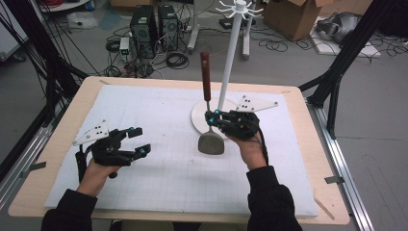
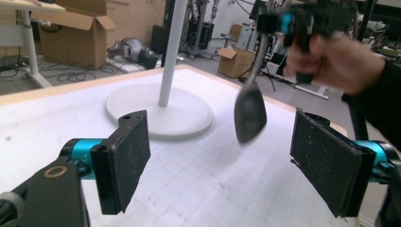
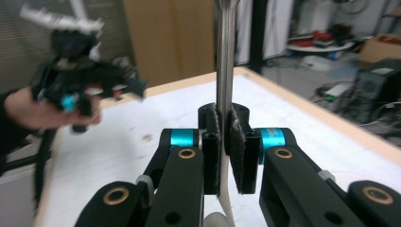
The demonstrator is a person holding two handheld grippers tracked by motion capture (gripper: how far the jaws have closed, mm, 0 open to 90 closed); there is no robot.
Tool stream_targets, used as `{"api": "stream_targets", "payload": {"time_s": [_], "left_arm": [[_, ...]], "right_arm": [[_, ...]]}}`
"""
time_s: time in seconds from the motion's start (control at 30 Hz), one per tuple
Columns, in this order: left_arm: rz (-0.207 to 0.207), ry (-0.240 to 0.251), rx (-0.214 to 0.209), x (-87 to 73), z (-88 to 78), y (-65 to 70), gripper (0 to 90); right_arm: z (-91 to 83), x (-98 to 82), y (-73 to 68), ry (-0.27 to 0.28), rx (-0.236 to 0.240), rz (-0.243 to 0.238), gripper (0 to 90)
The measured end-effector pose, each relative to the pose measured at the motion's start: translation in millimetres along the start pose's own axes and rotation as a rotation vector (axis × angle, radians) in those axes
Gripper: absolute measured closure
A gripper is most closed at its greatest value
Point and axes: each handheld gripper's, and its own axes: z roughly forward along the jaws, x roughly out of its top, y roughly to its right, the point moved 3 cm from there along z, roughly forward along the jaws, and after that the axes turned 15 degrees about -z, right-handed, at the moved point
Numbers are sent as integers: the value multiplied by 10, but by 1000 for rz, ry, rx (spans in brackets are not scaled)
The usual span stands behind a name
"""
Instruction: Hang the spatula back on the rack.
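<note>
High view: we take the white stand (image 1: 230, 57) as landmark, its round base (image 1: 201, 121) sitting on the white mat (image 1: 163, 159) that covers the desk (image 1: 62, 144). Right gripper (image 1: 211, 117) is just in front of the base, clenched on the metal neck of a spatula (image 1: 209, 106); spatula is upright, dark red handle up beside the stand's pole, grey blade hanging down w/ its lower edge at or just above the mat, can't tell which. Left gripper (image 1: 137, 140) is well apart from the stand, toward the desk's left side, jaws spread, holding nothing. Left gripper view: we see both black pads (image 2: 127, 156) wide apart w/ bare mat between them; stand's pole (image 2: 171, 52) and base are ahead, and the spatula blade (image 2: 249, 113) hangs to the right of the base, under the right hand (image 2: 338, 59), a bit blurred. Right gripper view: the two pads (image 3: 213, 151) are pressed on either side of the spatula's metal shank (image 3: 226, 56), which runs straight up out of frame; left gripper (image 3: 80, 90) and its hand show blurred at far left, above the desk edge (image 3: 307, 113).
</note>
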Motion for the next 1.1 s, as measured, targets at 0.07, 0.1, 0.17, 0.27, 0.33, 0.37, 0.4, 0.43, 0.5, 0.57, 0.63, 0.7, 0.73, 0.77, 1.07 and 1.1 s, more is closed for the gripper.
{"api": "stream_targets", "payload": {"time_s": [0.07, 0.1, 0.17, 0.27, 0.33, 0.37, 0.4, 0.43, 0.5, 0.57, 0.63, 0.7, 0.73, 0.77, 1.07, 1.1], "left_arm": [[-3, -3, 11, -46, -27, -29, 211], [-4, -10, 15, -62, -37, -40, 213], [-7, -12, 20, -82, -48, -60, 213], [-5, -9, 20, -94, -53, -72, 214], [-10, -8, 14, -104, -46, -70, 216], [-8, -9, 13, -109, -44, -72, 216], [-14, -10, 9, -117, -38, -76, 216], [-14, -10, 6, -120, -37, -80, 216], [-15, -9, 10, -124, -37, -81, 216], [-18, -9, 5, -132, -34, -83, 219], [-18, -11, 0, -136, -36, -85, 220], [-18, -9, -1, -139, -38, -87, 222], [-18, -9, -9, -144, -43, -87, 239], [-18, -9, -9, -144, -43, -87, 250], [-28, -5, -10, -151, -53, -99, 240], [-28, -5, -10, -151, -54, -99, 240]], "right_arm": [[-13, 30, 37, 3, -19, 0, 844], [-31, 90, 114, 11, -56, 0, 844], [-40, 146, 191, 16, -92, 6, 844], [-36, 225, 288, 23, -133, 12, 844], [-29, 275, 341, 19, -163, 10, 844], [-29, 275, 341, 19, -163, 10, 844], [-23, 314, 387, 19, -192, 12, 843], [-23, 328, 408, 22, -207, 13, 843], [-19, 349, 448, 23, -220, 18, 843], [-20, 361, 476, 19, -240, 28, 844], [-19, 364, 490, 17, -247, 32, 843], [-15, 367, 516, 16, -255, 45, 844], [-11, 374, 536, 11, -269, 51, 843], [-11, 379, 547, 15, -274, 52, 843], [10, 410, 619, -7, -292, 80, 843], [14, 411, 624, -7, -296, 83, 843]]}}
